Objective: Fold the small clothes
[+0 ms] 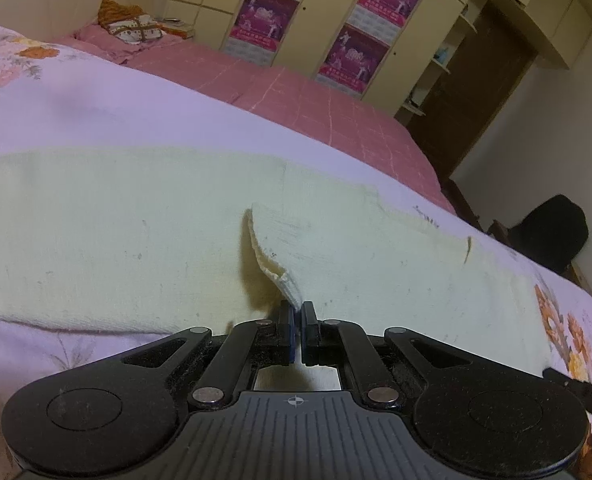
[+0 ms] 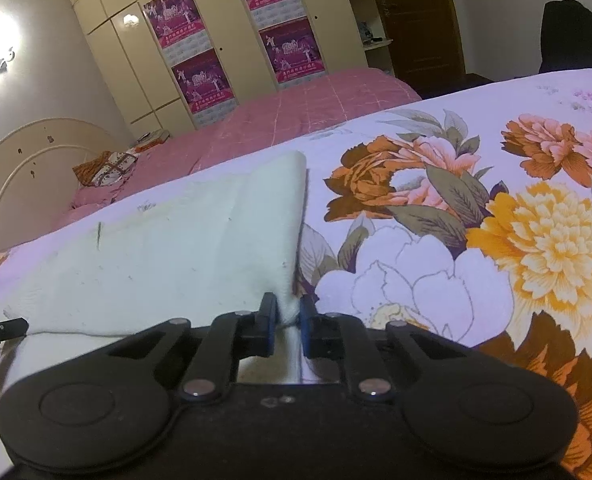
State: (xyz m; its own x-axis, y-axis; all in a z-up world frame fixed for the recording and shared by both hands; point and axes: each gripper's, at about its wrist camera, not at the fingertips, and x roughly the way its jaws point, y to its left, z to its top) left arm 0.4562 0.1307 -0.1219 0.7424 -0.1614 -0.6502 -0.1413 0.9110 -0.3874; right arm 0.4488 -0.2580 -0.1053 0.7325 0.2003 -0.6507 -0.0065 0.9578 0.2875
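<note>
A pale cream knitted garment (image 1: 136,232) lies spread on the floral bedsheet (image 1: 76,104). My left gripper (image 1: 298,309) is shut on a lifted edge of the garment, which rises in a fold (image 1: 272,248) from its fingers. In the right wrist view the same garment (image 2: 168,264) lies to the left. My right gripper (image 2: 287,312) is shut on the garment's right edge, with cloth bunched between its fingers. That edge stands up in a ridge (image 2: 296,208) above the sheet.
The sheet with large orange and yellow flowers (image 2: 535,248) spreads to the right. A pink checked bedspread (image 1: 296,96) and pillows (image 1: 132,26) lie beyond. Wardrobes with purple posters (image 2: 200,76), a dark door (image 2: 415,20) and a dark chair (image 1: 551,232) stand behind.
</note>
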